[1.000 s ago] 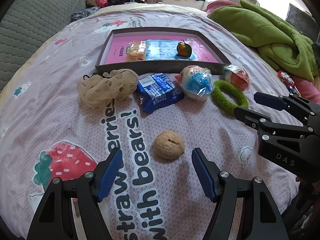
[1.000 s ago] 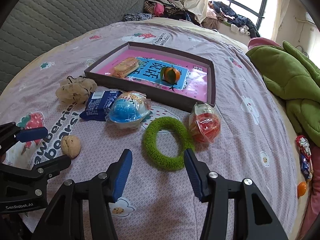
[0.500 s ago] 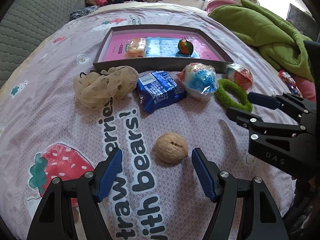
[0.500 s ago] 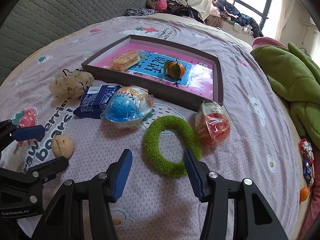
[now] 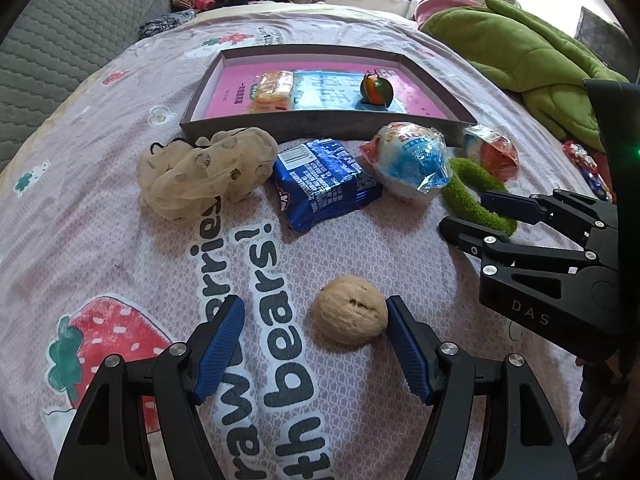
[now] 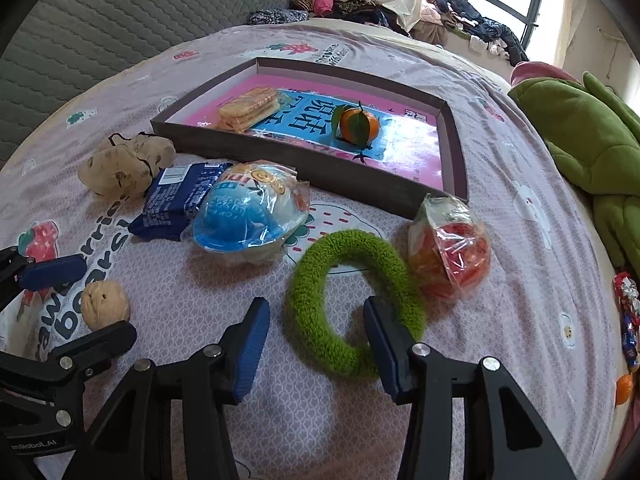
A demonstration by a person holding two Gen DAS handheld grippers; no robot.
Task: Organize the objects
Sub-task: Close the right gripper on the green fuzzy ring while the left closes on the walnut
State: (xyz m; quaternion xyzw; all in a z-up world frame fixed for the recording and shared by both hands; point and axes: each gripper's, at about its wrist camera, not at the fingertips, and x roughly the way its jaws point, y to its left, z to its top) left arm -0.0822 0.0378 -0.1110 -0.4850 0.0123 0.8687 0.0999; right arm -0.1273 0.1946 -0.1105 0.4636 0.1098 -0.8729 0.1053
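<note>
A tan walnut (image 5: 350, 326) lies on the printed bedspread between the fingers of my left gripper (image 5: 316, 344), close to the right-hand pad. That gripper is open and neither pad presses on the nut. My right gripper (image 6: 318, 340) hangs low over a fuzzy green ring (image 6: 356, 304). One finger is over the ring's hole and the other outside its left arc. Its jaws are closing, with the arc between them and the pads still clear of it. A dark shallow tray (image 6: 304, 168) behind holds a biscuit pack (image 6: 248, 110) and a mandarin (image 6: 358, 126).
In front of the tray lie a beige mesh scrunchie (image 5: 200, 172), a blue snack pack (image 5: 324, 184), a blue wrapped toy egg (image 5: 412, 164) and a red wrapped one (image 6: 452, 252). A green blanket (image 5: 540, 64) is heaped at the right, and a grey quilted cushion (image 5: 60, 40) lies at the left.
My right gripper has sunk toward the green ring and its jaws have narrowed around the ring's arc. The walnut now sits a little nearer my left gripper's pads.
</note>
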